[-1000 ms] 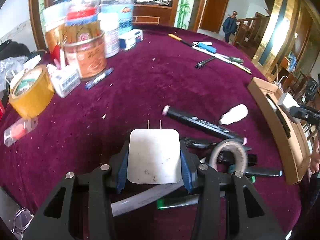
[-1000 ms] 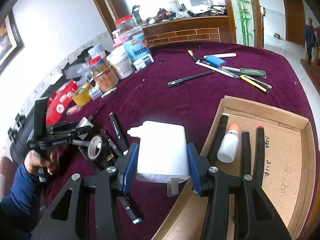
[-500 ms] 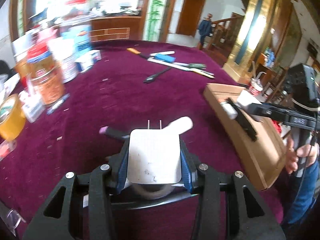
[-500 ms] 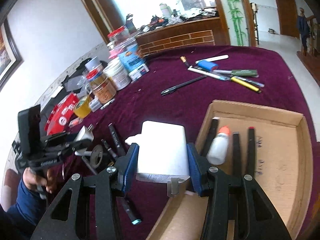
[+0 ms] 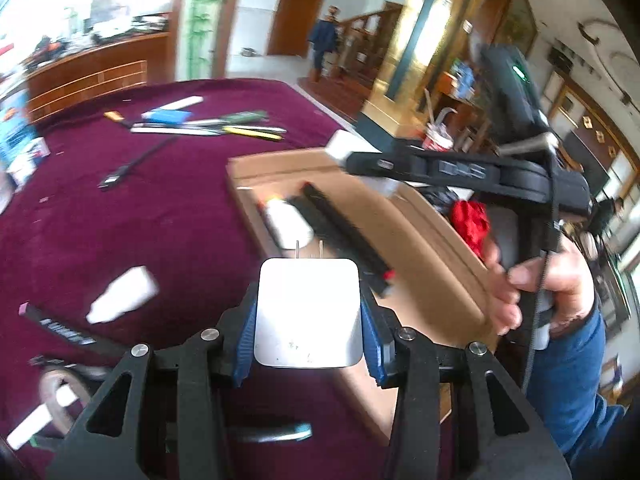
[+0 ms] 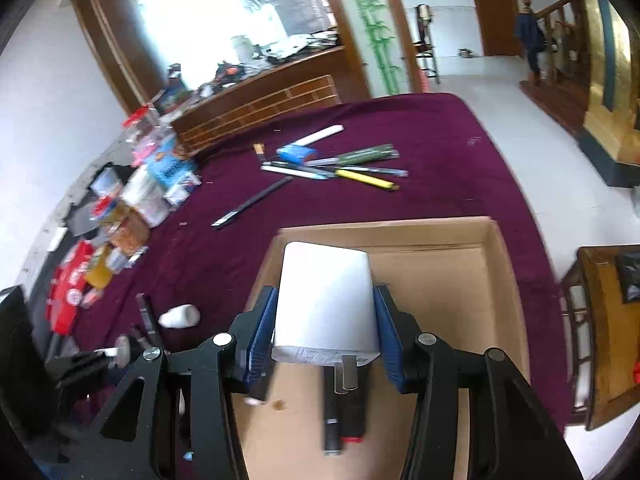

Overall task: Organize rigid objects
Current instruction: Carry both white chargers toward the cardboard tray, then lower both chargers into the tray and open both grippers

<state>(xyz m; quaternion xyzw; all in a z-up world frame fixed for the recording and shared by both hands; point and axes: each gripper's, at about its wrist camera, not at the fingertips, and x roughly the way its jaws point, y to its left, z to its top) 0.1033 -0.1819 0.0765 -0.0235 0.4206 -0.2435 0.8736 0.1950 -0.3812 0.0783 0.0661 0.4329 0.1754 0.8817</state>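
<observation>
Now my left fingers [image 5: 308, 312] are closed on a white charger [image 5: 308, 312], the blue pads pressing its two sides. Its two thin metal pins point forward, away from me. This charger hangs near the corner of the cardboard box [image 5: 424, 236], partly over the purple tabletop [image 5: 120, 232]. Inside the box, in the left wrist view, I see a small white bottle [image 5: 288, 226] and a long black marker [image 5: 340, 232] lying beside it.

My right fingers [image 6: 326, 320] are also closed, on a second white charger [image 6: 326, 300], held by its sides with the plug pins turned toward me and downward. It hangs above the box floor [image 6: 440, 300], close to the box's left wall. Under it lie dark markers [image 6: 344, 416], one with a red end.

In the left wrist view my right hand [image 5: 532, 288] is wrapped around the handle of the other tool, above the far side of the box.

On the tabletop, outside the box, another white bottle [image 5: 120, 300] lies on its side, with a black marker [image 5: 60, 328] near it. Farther away there is a group of pens [image 6: 332, 164] and one single black pen [image 6: 252, 202], well apart from the box. The picture is blurred, so small details I cannot read.
</observation>
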